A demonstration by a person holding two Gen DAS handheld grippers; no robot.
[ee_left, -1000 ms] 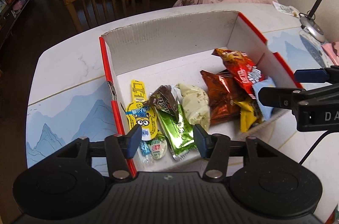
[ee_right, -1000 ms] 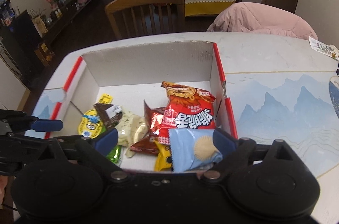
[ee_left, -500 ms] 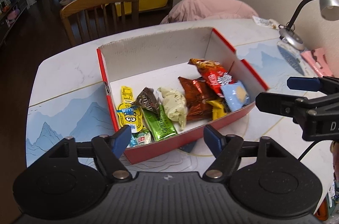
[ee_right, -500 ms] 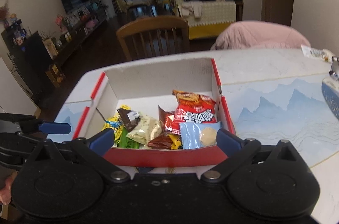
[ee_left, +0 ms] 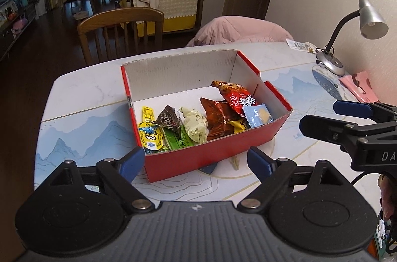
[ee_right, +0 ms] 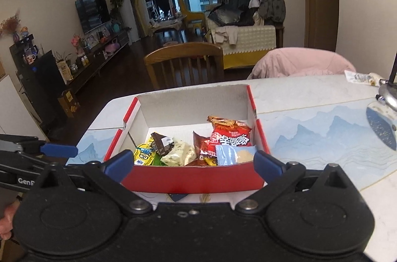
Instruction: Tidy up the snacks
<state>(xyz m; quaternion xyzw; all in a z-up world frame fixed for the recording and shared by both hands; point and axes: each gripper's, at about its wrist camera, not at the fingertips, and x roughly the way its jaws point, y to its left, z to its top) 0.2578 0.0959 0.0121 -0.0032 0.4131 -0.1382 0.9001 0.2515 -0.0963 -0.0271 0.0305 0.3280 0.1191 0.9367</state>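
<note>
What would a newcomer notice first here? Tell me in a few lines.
The red box in the middle of the table, with bright snack packets crowded along its near side: a yellow cartoon pouch at the left, a red chip bag at the right. Both grippers, left and right, hang open and empty in front of it.

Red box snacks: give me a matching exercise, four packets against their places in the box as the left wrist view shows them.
Things:
1. yellow cartoon packet
2. pale cream packet
3. light blue packet
4. red chip bag

Places in the red box:
A. leaning on the right wall, farther back
B. middle of the row
C. near left corner
D. near right corner, against the front wall

Pairs: 1-C, 2-B, 3-D, 4-A
</note>
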